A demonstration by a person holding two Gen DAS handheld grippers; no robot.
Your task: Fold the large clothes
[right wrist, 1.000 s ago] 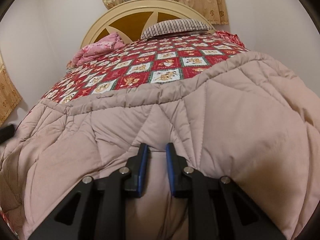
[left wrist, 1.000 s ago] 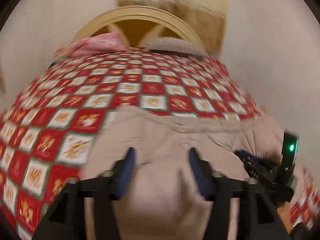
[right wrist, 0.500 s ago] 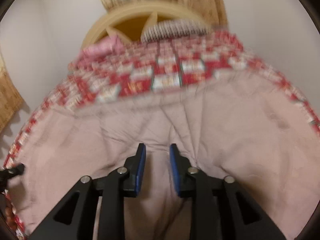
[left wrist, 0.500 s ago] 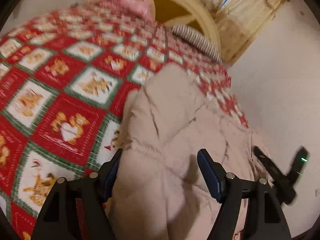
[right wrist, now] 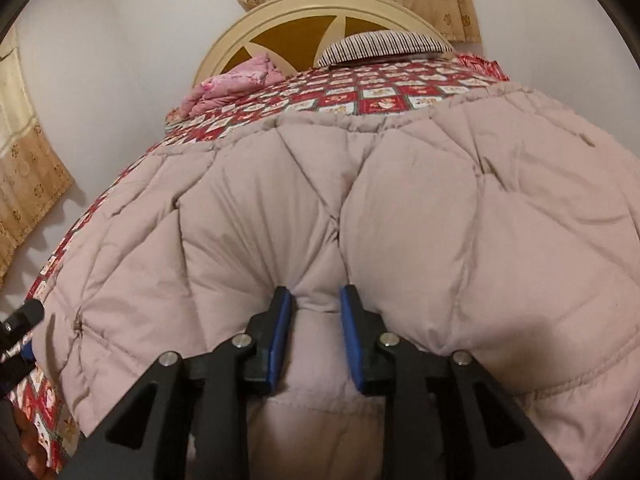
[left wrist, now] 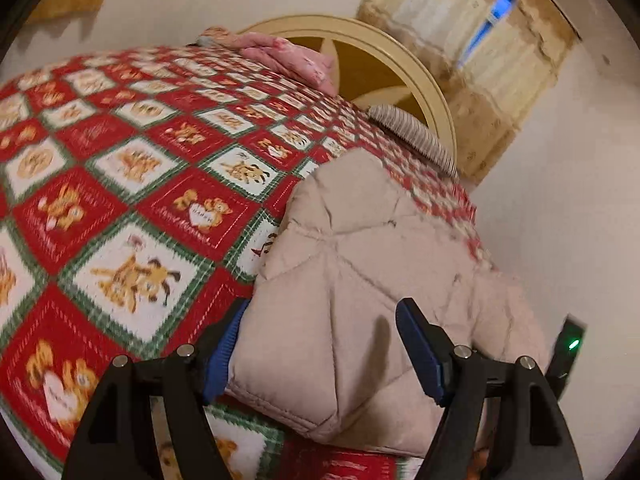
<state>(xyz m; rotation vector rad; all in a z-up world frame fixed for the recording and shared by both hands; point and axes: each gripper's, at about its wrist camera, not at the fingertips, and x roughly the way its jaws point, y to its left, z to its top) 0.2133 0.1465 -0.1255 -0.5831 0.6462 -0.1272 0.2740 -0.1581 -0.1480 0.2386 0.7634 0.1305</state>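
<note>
A beige quilted comforter (right wrist: 440,220) lies folded across the foot of the bed; it also shows in the left wrist view (left wrist: 352,272). My left gripper (left wrist: 320,344) is open, its jaws wide on either side of the comforter's left corner, one finger partly hidden behind the fabric. My right gripper (right wrist: 316,312) is shut on a pinched fold of the comforter at its near edge, with fabric bulging around the fingers (right wrist: 280,320).
The bed carries a red, white and green patchwork cover (left wrist: 132,184). A pink folded blanket (right wrist: 236,84) and a striped pillow (right wrist: 384,44) lie by the round cream headboard (right wrist: 304,16). Curtains (right wrist: 24,168) hang at left. The other gripper (right wrist: 16,328) shows at the left edge.
The left gripper has swung left and lower, now straddling the comforter's corner. The right gripper has opened slightly wider around a thicker fold and pushed the comforter forward.
</note>
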